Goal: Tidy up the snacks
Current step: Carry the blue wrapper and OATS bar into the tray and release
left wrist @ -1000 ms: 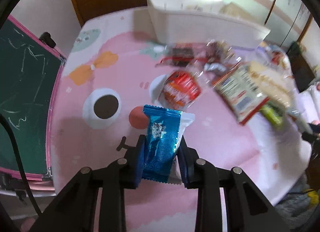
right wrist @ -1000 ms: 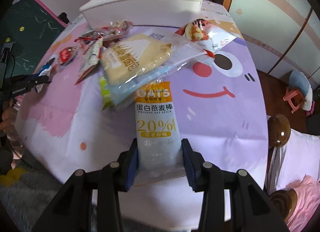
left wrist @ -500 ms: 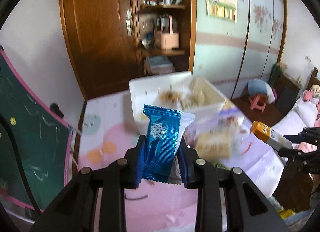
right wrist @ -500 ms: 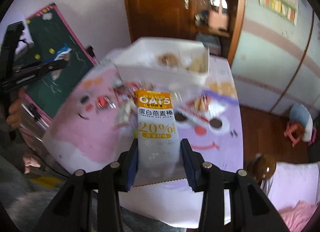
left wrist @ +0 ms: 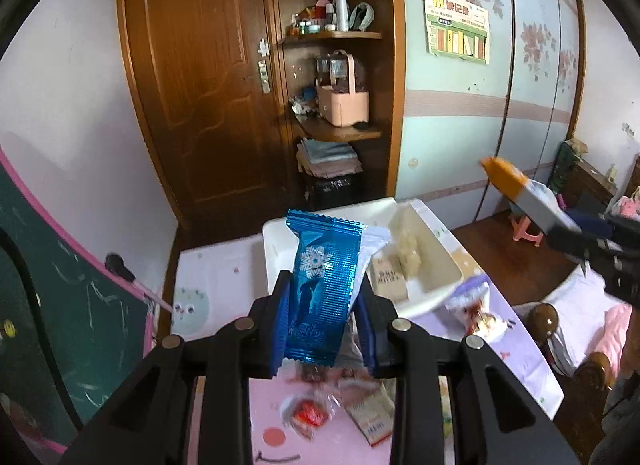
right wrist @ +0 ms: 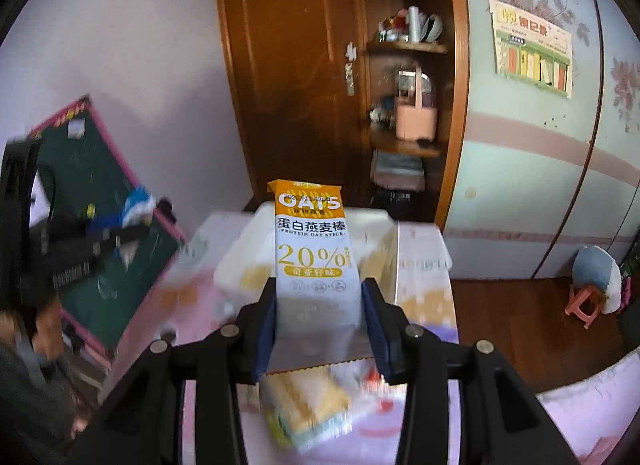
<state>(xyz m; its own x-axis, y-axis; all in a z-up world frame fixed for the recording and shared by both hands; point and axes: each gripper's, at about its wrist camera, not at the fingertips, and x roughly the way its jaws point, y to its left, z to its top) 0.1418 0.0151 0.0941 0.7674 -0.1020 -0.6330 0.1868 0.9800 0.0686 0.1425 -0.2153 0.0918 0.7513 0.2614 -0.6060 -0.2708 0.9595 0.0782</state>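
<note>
Two snacks are held up above the desk. The left tongs are clamped on a blue foil packet printed with a snowflake, a white wrapper pressed behind it. The right tongs are clamped on a white and orange oat bar packet, which stands upright. Beyond both lies a white bin at the far end of the desk, with pale packets inside. More snacks lie scattered on the pink cloth below the left tongs, blurred. A green chalkboard stands at the left.
</note>
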